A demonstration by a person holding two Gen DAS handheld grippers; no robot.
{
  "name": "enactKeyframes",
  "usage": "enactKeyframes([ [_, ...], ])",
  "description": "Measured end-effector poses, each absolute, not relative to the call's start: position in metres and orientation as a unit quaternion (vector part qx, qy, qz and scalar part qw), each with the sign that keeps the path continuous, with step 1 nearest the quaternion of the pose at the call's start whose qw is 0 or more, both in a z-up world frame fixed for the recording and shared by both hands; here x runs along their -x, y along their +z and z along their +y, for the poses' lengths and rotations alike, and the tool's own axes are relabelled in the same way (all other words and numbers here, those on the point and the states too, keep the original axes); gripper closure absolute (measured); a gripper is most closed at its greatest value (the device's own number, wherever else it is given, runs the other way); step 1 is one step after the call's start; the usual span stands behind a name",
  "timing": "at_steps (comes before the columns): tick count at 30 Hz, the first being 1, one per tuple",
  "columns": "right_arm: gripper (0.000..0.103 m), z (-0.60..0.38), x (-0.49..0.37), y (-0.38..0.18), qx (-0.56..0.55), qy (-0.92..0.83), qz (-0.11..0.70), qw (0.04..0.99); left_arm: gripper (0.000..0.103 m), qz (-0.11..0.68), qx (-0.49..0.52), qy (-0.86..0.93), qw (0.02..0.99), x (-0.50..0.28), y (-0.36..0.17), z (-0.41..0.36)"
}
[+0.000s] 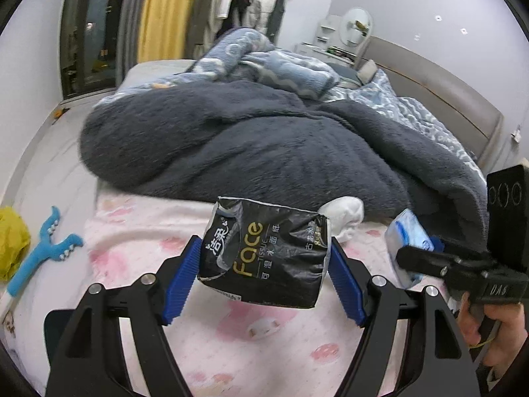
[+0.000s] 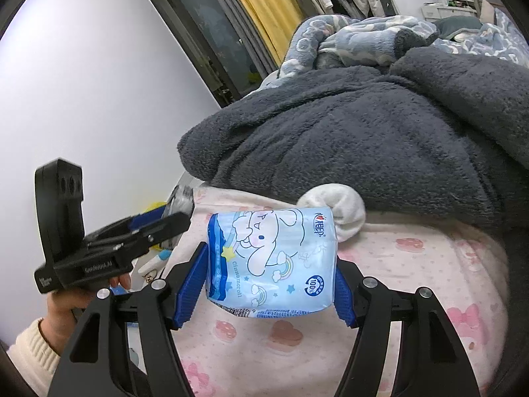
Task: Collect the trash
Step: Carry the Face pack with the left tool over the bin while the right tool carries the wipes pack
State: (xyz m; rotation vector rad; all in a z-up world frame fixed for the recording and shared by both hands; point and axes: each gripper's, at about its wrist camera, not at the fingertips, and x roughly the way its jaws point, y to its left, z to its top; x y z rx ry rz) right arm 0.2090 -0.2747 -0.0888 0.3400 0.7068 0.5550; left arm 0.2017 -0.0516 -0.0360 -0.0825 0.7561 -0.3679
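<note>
Left gripper point(image 1: 264, 264) clamped on black tissue pack point(image 1: 264, 254), right gripper point(image 2: 272, 274) — gripping blue tissue pack point(image 2: 271, 258)

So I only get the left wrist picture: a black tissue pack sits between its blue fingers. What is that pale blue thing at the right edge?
Observer: A light blue tissue pack with a cartoon dog, clamped in the right gripper.
Operator: Is it off the bed?
Observer: It looks lifted above the pink sheet.
Operator: Whose hand holds my gripper?
Observer: A hand in a cream sleeve holds the left gripper.
</note>
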Motion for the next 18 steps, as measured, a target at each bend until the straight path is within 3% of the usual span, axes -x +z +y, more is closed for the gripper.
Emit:
enactKeyframes([
  [18,0.035,-0.238,-0.211,-0.076,-0.169,0.298,0.341,0.875,0.026,0.348,0.038,-0.107,0.931,-0.166,-0.036,-0.003],
])
